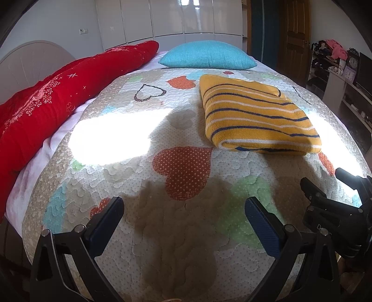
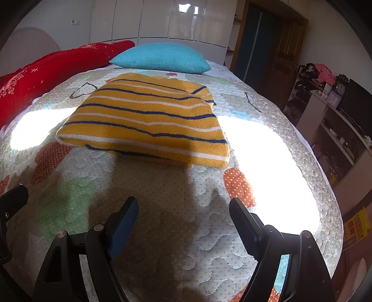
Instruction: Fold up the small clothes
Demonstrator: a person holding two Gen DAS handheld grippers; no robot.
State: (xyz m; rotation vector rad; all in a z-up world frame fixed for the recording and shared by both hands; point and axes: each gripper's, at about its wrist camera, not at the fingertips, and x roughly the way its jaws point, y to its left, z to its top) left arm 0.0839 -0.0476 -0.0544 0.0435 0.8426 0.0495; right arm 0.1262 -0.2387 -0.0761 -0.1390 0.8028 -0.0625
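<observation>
Right, both grippers sit low over the quilted bedspread (image 1: 186,244), nearest to us, and neither one has anything in it. Left gripper (image 1: 183,209): jaws spread wide, blue pads apart, only quilt showing between them, just this side of the big orange dotted heart (image 1: 186,172) stitched into the bedspread. Right gripper (image 2: 183,209): jaws gaping too, nothing between them, fingers hanging over their own shadow on the quilt. In the left wrist view, that right gripper's black frame pokes in at the edge, beside the left one.

Beyond the fingertips, here's the garment: the yellow striped sweater (image 2: 148,120), folded into a neat flat rectangle, lying on the bedspread clear of both grippers. It sits straight ahead of the right gripper, and ahead and off to the right of the left gripper. Navy and white stripes run across it, and a folded lower layer peeks out at its near edge. Bright patches of sunlight fall on the quilt on either side of the sweater.

Past the sweater, the turquoise pillow (image 2: 162,58) lies just beyond its far edge. Left of the sweater, a red blanket (image 1: 58,93) stretches along the side of the bed. Behind the pillow, glossy white wardrobe doors (image 2: 158,21); right of the sweater, off the bed, cluttered shelves (image 2: 330,97) with a clock.
</observation>
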